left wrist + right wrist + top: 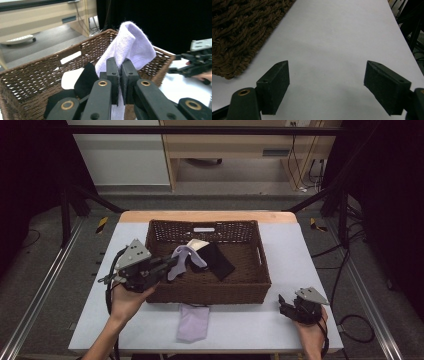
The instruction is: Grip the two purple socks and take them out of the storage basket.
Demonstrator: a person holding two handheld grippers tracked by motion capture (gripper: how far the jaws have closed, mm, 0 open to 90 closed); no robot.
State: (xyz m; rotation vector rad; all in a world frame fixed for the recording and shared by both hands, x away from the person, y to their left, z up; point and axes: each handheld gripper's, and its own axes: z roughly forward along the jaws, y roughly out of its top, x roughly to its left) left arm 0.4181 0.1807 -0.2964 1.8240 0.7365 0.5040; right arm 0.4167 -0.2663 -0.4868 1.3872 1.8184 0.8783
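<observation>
My left gripper (172, 263) is shut on a lilac sock (184, 257) and holds it above the left part of a brown wicker basket (210, 292). In the left gripper view the jaws (119, 65) pinch the sock (131, 46), which stands up in a fold above them, over the basket (30, 72). A black sock (216, 261) and a cream cloth (198, 244) lie inside the basket. A second lilac sock (193, 322) lies flat on the table in front of the basket. My right gripper (286, 303) rests open on the table at the front right, with nothing between its jaws (327, 80).
The basket's near right corner (234, 37) is just left of my right gripper. The white tabletop (280, 250) runs round the basket. Black frame bars and cables stand beside the table, and wooden furniture is behind it.
</observation>
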